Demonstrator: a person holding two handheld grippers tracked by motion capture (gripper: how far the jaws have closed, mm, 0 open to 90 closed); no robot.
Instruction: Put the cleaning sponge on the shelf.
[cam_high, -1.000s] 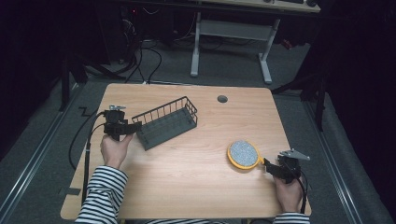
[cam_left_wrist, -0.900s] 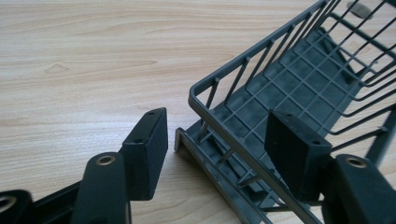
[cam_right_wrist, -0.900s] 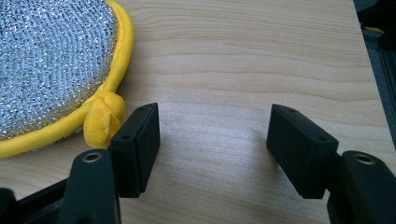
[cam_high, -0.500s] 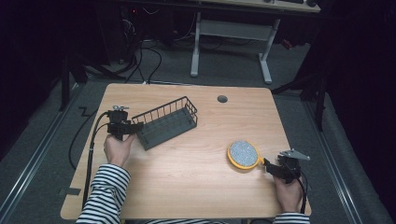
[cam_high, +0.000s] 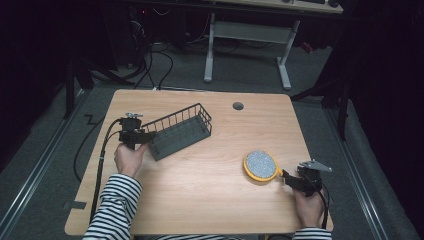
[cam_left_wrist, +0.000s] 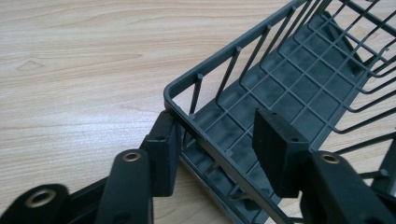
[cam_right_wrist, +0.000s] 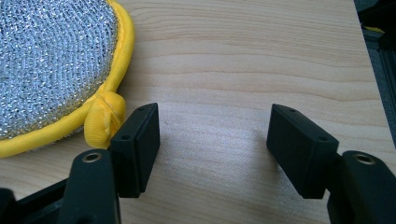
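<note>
A dark grey wire basket (cam_high: 180, 132) lies at an angle on the left half of the wooden table (cam_high: 210, 200). My left gripper (cam_high: 143, 134) is open at the basket's near-left end. In the left gripper view its left jaw stands outside the basket's end rim (cam_left_wrist: 224, 56) and its right jaw inside, with the left gripper (cam_left_wrist: 217, 130) not closed on the wire. A round scrubbing pad (cam_high: 260, 164) with a silver mesh face and a yellow border lies at the right. My right gripper (cam_high: 286, 176) is open just right of the pad (cam_right_wrist: 46, 60). Bare wood shows between the jaws of the right gripper (cam_right_wrist: 212, 126).
A dark cable hole (cam_high: 238, 106) sits near the table's far edge. The left gripper's cable (cam_high: 102, 155) trails off the table's left side. The table's right edge (cam_right_wrist: 362, 70) is close to my right gripper. A white-legged desk (cam_high: 245, 35) stands beyond the table.
My left gripper has edged slightly right, onto the basket's end. The right gripper, the pad and the basket have not moved.
</note>
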